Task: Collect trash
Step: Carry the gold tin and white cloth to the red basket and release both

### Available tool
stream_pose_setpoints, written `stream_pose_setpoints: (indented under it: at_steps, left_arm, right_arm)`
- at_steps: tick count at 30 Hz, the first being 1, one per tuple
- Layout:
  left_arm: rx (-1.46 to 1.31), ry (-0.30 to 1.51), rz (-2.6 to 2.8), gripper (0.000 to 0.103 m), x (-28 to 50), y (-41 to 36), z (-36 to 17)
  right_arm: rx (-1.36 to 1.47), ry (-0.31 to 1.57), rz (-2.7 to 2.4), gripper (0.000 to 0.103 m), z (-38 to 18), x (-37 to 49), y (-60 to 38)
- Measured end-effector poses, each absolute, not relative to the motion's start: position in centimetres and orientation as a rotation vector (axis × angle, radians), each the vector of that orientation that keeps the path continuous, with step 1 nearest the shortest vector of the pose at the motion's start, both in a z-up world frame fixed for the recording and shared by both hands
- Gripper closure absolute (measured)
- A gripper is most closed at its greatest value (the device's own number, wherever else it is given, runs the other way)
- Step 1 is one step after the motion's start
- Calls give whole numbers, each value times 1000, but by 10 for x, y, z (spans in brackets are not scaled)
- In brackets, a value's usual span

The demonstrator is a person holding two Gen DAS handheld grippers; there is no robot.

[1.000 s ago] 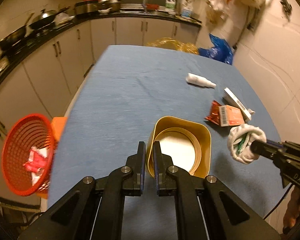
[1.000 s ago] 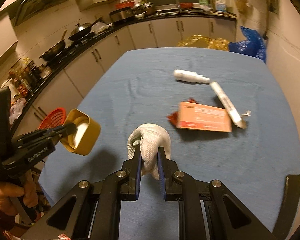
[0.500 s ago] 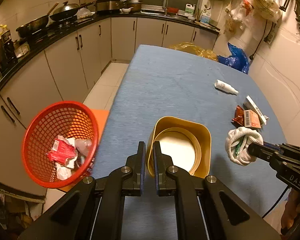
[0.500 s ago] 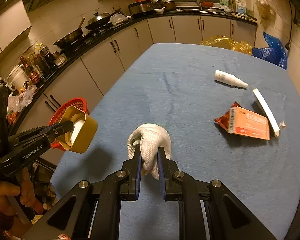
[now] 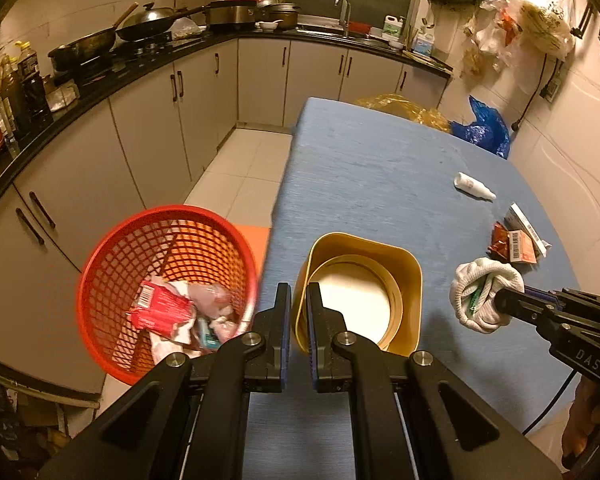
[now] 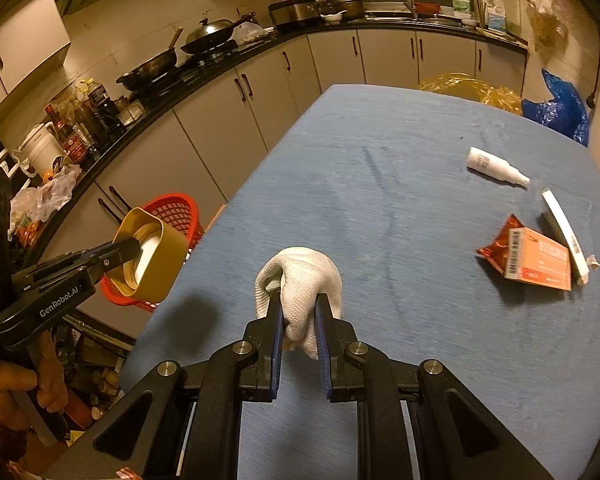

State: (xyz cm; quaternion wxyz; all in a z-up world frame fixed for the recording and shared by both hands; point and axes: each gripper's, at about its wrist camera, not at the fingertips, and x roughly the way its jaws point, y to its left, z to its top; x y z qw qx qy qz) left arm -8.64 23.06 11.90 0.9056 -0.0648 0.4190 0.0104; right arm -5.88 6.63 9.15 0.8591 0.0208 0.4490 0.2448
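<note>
Carrying step: left gripper (image 5: 296, 320) clamped on gold tin (image 5: 360, 292), right gripper (image 6: 298, 334) clamped on balled white glove (image 6: 300, 280), both above blue table (image 6: 400, 152) edge; next, release over red basket (image 5: 112, 272).

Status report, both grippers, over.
Left gripper shut on gold square tin. Right gripper shut on balled white glove. Red mesh basket unobstructed.
</note>
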Motion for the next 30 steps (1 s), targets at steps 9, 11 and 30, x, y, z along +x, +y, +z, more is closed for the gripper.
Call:
stream_pose_setpoints:
  at_steps: [9, 11, 30]
  left_arm:
    - [-161, 862, 72, 96, -90, 278, 118]
    - [-166, 859, 87, 96, -92, 289, 118]
    - [-230, 884, 218, 96, -102, 379, 99]
  right_arm:
    - [30, 943, 563, 87, 96, -49, 115]
    - [28, 945, 578, 87, 96, -46, 127]
    - [-4, 959, 708, 87, 105, -16, 239]
